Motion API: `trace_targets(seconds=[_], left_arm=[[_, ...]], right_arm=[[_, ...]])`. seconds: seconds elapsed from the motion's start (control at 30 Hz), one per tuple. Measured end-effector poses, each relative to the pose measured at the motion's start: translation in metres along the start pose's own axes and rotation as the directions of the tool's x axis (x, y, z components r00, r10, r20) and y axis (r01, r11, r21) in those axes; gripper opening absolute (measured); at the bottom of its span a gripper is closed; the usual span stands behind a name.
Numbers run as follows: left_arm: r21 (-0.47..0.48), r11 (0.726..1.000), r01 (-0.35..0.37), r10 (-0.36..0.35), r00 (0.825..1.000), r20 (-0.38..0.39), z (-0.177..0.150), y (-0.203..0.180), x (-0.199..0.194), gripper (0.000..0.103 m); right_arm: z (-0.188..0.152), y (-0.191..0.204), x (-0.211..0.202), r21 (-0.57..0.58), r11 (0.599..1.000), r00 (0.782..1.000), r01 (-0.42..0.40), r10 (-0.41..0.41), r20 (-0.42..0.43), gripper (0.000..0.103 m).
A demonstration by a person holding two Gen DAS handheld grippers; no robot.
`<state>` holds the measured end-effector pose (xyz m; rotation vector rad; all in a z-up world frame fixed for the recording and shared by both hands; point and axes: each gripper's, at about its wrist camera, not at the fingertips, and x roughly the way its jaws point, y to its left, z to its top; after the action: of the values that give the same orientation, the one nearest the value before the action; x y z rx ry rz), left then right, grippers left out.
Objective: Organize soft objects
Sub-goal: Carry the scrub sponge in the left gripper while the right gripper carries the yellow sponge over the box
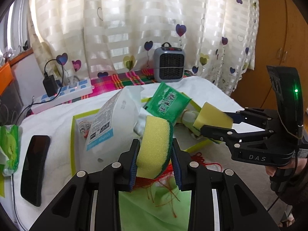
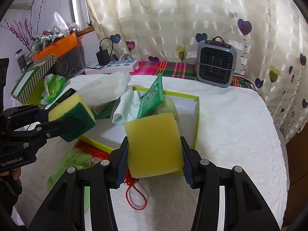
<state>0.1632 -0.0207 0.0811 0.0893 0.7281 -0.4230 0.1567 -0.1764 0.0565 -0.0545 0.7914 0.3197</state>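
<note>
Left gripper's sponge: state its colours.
Yellow foam with a dark green scouring layer; clearest in the right wrist view.

Green-backed scouring sponge (image 1: pixel 154 144) and plain yellow sponge (image 2: pixel 154 146) held aloft.

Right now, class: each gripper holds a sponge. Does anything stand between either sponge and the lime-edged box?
Yes. The box is already crowded: a green packet leans in it, with white cloth and a white bag over its left part. Only its right part shows bare floor.

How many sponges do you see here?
2: a yellow foam sponge with green scouring layer in the left tongs, and a plain yellow foam sponge in the right tongs. Others may be hidden.
</note>
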Motion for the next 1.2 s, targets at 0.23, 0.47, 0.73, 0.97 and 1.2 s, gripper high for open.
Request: trace_targets(seconds=[0.23,0.47,0.73,0.97,1.2], left_arm=[[-0.01,0.999,-0.032,0.032,0.999,-0.021,-0.003,0.008,0.014,0.03],[-0.029,0.999,-0.045,0.043,0.998,-0.038,-0.005,0.013,0.026,0.03],[-0.045,0.997,-0.056,0.053,0.997,-0.057,-0.007,0.018,0.039,0.03],[-0.057,0.997,-0.061,0.057,0.996,-0.075,-0.01,0.022,0.047,0.03],[-0.066,0.996,-0.064,0.058,0.995,-0.087,-0.012,0.026,0.052,0.03]], right_arm=[[0.004,0.005,0.013,-0.023,1.0,1.0,0.005,-0.005,-0.011,0.049],[0.007,0.011,0.021,-0.064,0.998,0.999,0.029,-0.03,-0.012,0.049],[0.01,0.017,0.032,-0.121,0.991,0.998,0.059,-0.061,-0.013,0.049],[0.011,0.021,0.038,-0.152,0.985,0.997,0.079,-0.08,0.001,0.049],[0.008,0.027,0.04,-0.189,0.976,0.994,0.105,-0.104,0.016,0.05]])
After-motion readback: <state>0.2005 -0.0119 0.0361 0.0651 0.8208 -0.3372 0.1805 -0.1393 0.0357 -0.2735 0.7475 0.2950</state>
